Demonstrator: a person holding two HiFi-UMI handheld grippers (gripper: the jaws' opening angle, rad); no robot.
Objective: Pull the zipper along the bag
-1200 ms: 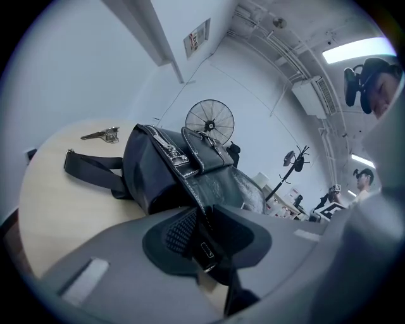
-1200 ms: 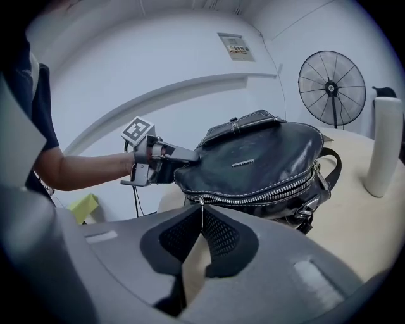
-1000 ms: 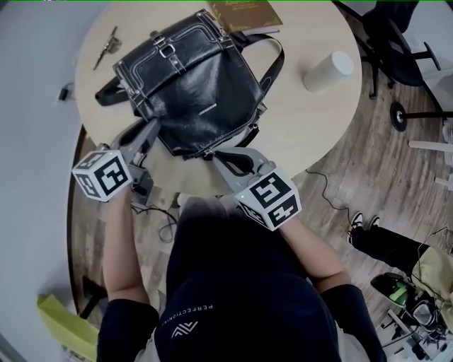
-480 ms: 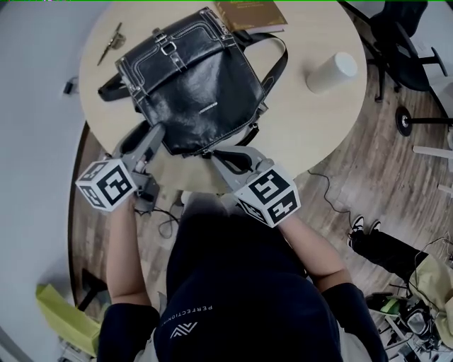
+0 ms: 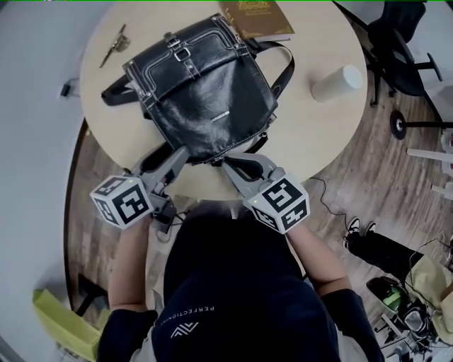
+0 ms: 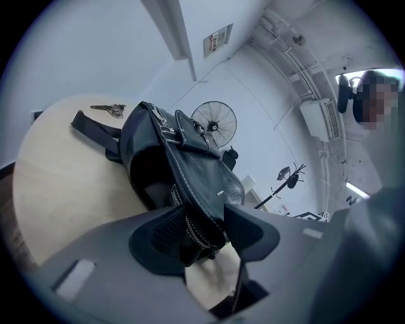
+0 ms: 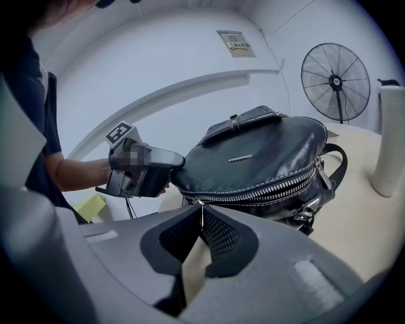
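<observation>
A black leather bag point(image 5: 205, 85) lies on the round table point(image 5: 311, 134), its zipped end toward me. My right gripper point(image 5: 228, 164) is at that near end, shut on the small metal zipper pull point(image 7: 201, 212). The silver zipper point(image 7: 266, 190) runs from there along the bag's point(image 7: 266, 158) edge. My left gripper point(image 5: 182, 154) is at the near left corner of the bag. Its jaws have just been opening and stand wide in the left gripper view point(image 6: 202, 231). The bag's corner point(image 6: 196, 237) sits loose between them, with zipper teeth showing.
A brown book point(image 5: 256, 18) lies under the bag's far edge. A white cylinder point(image 5: 341, 81) stands at the table's right, and keys point(image 5: 113, 46) lie at its far left. An office chair point(image 5: 396, 42) stands beyond the table on the wood floor.
My left gripper has slid right along the bag's side to its near corner, closer to the right gripper. The right gripper has stayed on the zipper pull.
</observation>
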